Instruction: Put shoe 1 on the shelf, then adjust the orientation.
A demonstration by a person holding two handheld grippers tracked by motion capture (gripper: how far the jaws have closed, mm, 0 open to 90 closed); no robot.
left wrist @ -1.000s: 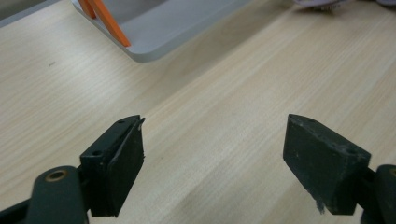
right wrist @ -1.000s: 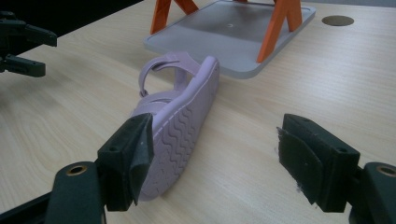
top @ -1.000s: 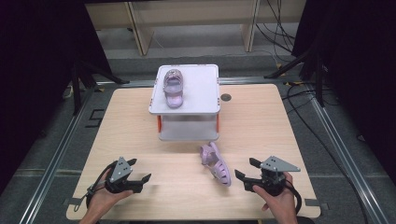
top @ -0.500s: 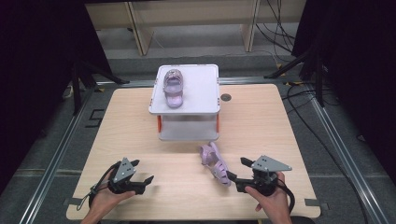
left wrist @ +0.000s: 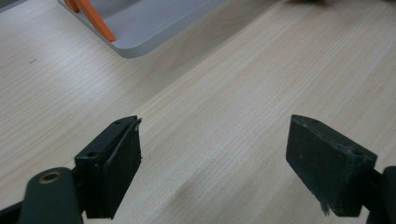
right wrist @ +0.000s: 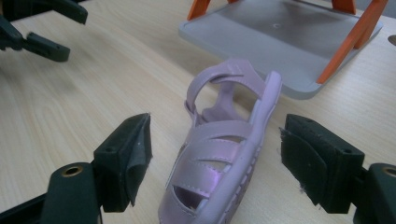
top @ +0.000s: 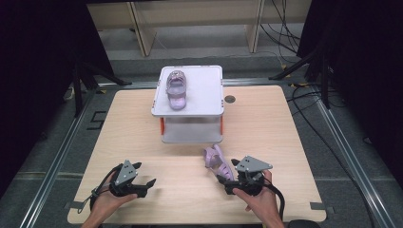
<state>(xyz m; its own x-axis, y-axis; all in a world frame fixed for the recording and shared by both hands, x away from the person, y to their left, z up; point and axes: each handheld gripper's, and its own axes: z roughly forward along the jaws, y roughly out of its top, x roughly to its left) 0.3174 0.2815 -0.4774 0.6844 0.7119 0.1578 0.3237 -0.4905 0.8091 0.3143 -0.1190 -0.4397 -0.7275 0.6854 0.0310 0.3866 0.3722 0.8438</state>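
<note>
high view: pale wood table (top: 142,123) on grey floor (top: 342,123), dark curtains (top: 38,57); both grippers' fingers spread.

Two hands reach in at the near edge of the pale wooden table (top: 119,128). The right gripper (top: 229,179) sits right against a lilac sandal (top: 217,163) lying on the wood, the shoe just ahead of it and a little to its left. Well off to that side, the left gripper (top: 147,185) rests over bare wood, its jaws apart. Farther ahead of both stands a small grey two-tier shelf (top: 204,90) on orange posts, a second lilac sandal (top: 176,89) lying on its top tier.
</note>
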